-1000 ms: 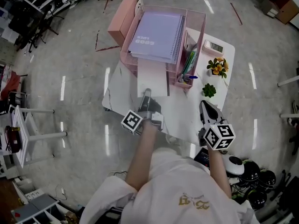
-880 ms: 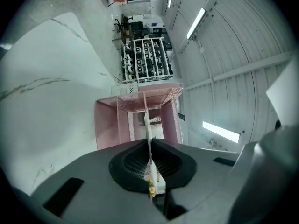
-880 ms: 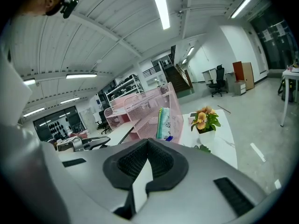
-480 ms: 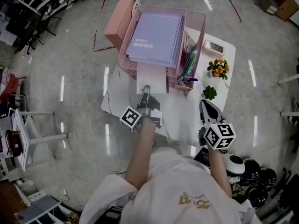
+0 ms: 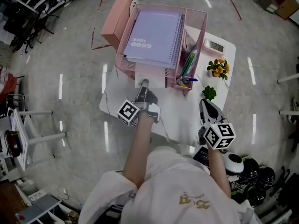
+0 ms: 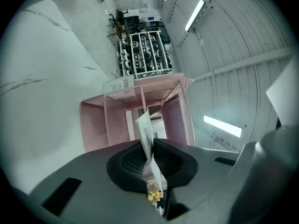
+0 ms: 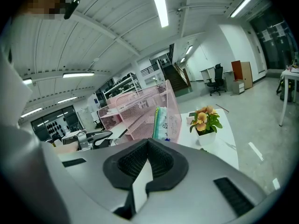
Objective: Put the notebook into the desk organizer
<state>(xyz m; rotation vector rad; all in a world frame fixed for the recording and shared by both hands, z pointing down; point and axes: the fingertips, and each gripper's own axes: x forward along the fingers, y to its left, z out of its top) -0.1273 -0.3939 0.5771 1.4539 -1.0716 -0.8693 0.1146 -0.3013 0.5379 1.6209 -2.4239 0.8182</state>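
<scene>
A pink mesh desk organizer (image 5: 122, 62) stands at the table's far side, with a lavender spiral notebook (image 5: 154, 34) flat on its top tray. A pale pink notebook (image 5: 150, 73) lies in the lower shelf, and only its near end sticks out. My left gripper (image 5: 143, 84) is at that end. In the left gripper view the notebook (image 6: 145, 129) runs edge-on between the jaws toward the organizer (image 6: 96, 125). The jaws are opening, and a slit shows beside the sheet. My right gripper (image 5: 204, 104) hovers shut and empty over the table's right front.
The organizer's right compartment holds pens (image 5: 188, 64). A potted flower (image 5: 217, 66), a small green plant (image 5: 209, 91) and a small white device (image 5: 215, 45) sit on the white table (image 5: 182, 111) to the right. A pink box (image 5: 117, 17) stands left of the organizer.
My left gripper has moved forward toward the organizer, and the pale notebook has slid deeper into the lower shelf. The right gripper has stayed put.
</scene>
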